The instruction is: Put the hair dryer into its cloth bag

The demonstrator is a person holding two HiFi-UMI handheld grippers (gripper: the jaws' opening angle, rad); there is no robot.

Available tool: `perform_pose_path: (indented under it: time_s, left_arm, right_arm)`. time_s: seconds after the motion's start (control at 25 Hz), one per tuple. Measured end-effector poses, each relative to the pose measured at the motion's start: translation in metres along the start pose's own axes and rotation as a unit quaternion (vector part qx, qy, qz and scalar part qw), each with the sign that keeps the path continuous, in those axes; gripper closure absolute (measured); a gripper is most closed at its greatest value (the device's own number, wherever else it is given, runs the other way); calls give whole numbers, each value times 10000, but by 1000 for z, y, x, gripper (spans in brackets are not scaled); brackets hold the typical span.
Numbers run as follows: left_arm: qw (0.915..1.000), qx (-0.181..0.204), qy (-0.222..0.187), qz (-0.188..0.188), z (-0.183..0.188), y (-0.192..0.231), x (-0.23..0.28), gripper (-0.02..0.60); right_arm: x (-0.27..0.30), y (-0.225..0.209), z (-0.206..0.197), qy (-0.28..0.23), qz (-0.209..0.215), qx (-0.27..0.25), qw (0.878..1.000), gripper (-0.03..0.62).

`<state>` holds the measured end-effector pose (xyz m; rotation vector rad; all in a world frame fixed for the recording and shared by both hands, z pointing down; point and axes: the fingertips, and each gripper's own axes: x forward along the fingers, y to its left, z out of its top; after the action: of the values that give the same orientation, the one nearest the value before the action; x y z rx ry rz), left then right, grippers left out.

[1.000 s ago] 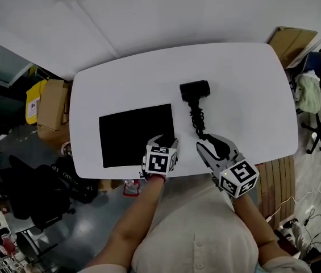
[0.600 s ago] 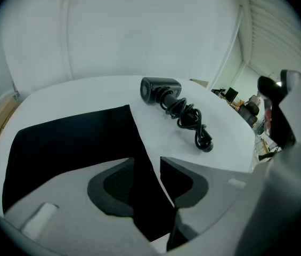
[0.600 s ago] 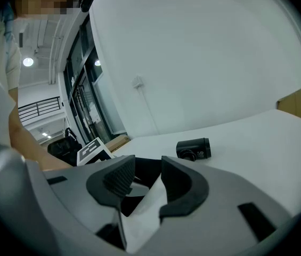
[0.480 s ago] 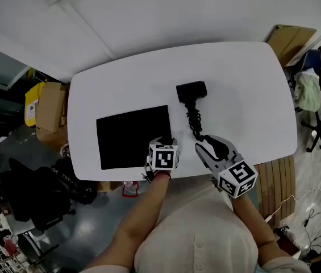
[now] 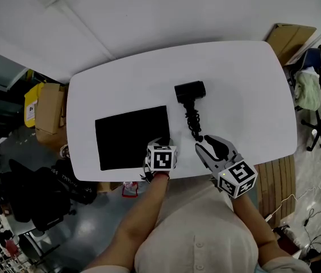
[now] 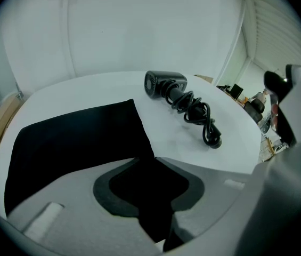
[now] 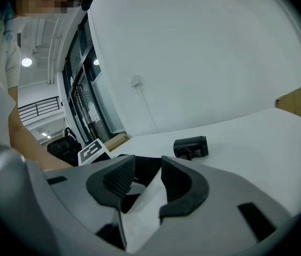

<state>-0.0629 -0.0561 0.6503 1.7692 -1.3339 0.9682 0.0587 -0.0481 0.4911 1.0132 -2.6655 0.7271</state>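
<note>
A black cloth bag (image 5: 129, 136) lies flat on the white table (image 5: 240, 84), left of centre. The black hair dryer (image 5: 190, 91) lies to its right, with its coiled cord (image 5: 194, 124) running toward me. My left gripper (image 5: 161, 144) points steeply down at the bag's near right corner. In the left gripper view its jaws have just been closing and the left gripper (image 6: 154, 159) is now shut on the bag's (image 6: 75, 137) corner. The dryer (image 6: 163, 84) and cord (image 6: 198, 113) lie beyond it. My right gripper (image 5: 203, 143) stands open by the cord's near end. Nothing is between the right gripper's (image 7: 147, 169) jaws, and the dryer (image 7: 191, 146) lies ahead.
Cardboard boxes (image 5: 52, 104) and a yellow item (image 5: 33, 102) sit on the floor left of the table. Another box (image 5: 290, 41) and a chair with clothes (image 5: 311, 90) are at the right. The table's near edge runs just under both grippers.
The left gripper has tipped a little over the bag's near right corner, and its jaws have come together on the cloth. The right gripper, the dryer and the cord have stayed put.
</note>
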Motion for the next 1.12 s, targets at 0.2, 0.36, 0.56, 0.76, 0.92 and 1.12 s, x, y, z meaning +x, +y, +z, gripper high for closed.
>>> perform_pose_path:
  time_s: [0.2, 0.36, 0.56, 0.76, 0.92, 1.12]
  left_arm:
    - [9998, -168, -90, -43, 0, 4, -2, 522]
    - [9990, -340, -236, -163, 2, 6, -7, 537]
    - [9954, -653, -514, -479, 9, 7, -20, 549]
    - [9885, -917, -873, -827, 16, 10, -40, 551]
    - [9811, -1131, -1104, -1121, 22, 11, -56, 551]
    - [9729, -1253, -1314, -1430, 25, 13, -72, 551]
  right_arm:
    - [2, 0, 0, 13, 17, -13, 10000, 436]
    - [2, 1, -1, 26, 35, -15, 10000, 437]
    - [6, 2, -2, 69, 75, -8, 9999, 436]
    - [12, 8, -5, 109, 157, -41, 9998, 437]
    - [20, 15, -7, 176, 254, -78, 9995, 437]
    - [42, 26, -14, 310, 605, 203, 9975, 467]
